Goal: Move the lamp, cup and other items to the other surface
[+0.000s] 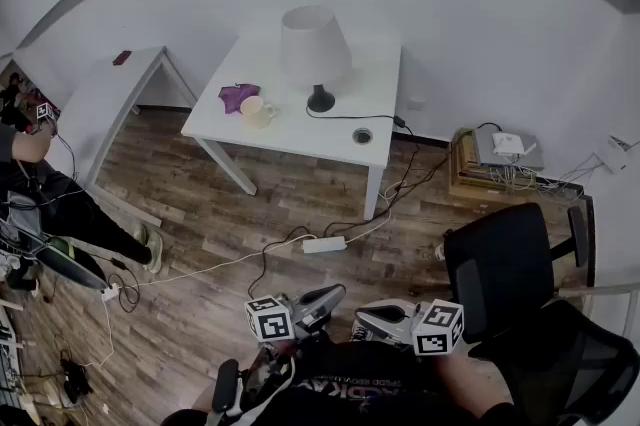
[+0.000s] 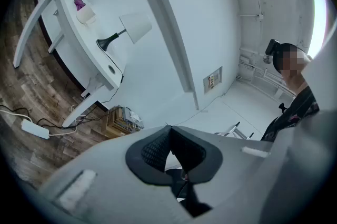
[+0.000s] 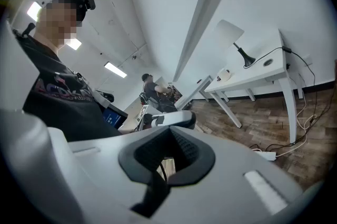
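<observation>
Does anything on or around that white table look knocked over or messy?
Nothing on the table is tipped: the lamp and cup stand upright. Only a power strip lies loose on the floor in front.

We are holding the left gripper (image 2: 169,129) with its jaws together and empty. Beyond it, a white table (image 2: 72,33) is carrying a lamp (image 2: 130,29), a cup (image 2: 87,15) and a purple object (image 2: 79,3). A power strip (image 2: 34,129) is lying on the floor.

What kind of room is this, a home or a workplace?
Probably an office or lab workroom, not a home: a plain white table with a lamp, a black swivel chair, and a power strip lying on the wood floor.
</observation>
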Available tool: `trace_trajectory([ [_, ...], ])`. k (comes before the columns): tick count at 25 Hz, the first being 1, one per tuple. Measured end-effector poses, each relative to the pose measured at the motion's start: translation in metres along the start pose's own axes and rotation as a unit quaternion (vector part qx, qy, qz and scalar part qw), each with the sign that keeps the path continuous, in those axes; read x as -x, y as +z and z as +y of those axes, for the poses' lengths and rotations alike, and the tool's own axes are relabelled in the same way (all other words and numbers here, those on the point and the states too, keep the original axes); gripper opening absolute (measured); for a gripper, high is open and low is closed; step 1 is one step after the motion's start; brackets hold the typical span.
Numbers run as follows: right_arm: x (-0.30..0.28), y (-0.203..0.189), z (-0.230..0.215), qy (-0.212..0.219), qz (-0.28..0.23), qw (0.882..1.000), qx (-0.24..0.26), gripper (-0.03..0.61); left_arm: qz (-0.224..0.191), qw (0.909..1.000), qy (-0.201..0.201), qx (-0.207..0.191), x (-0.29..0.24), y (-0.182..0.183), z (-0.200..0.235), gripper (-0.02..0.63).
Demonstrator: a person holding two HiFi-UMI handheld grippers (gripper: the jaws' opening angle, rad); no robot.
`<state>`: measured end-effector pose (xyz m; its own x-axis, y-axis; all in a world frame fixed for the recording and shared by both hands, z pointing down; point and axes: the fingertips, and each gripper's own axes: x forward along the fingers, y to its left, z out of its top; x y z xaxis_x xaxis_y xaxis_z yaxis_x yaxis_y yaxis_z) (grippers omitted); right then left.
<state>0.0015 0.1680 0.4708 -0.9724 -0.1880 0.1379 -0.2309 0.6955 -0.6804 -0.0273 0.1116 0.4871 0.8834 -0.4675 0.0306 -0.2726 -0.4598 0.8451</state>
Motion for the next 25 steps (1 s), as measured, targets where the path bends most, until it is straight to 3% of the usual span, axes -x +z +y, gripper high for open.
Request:
trace_trajectory([
  [25,0.006,0.016,-0.003,-0.003,-0.03,1.0,0.008,0.005,0.012,0.9994,-0.027,-0.017,-0.009,0.003,-0.012,-0.002],
])
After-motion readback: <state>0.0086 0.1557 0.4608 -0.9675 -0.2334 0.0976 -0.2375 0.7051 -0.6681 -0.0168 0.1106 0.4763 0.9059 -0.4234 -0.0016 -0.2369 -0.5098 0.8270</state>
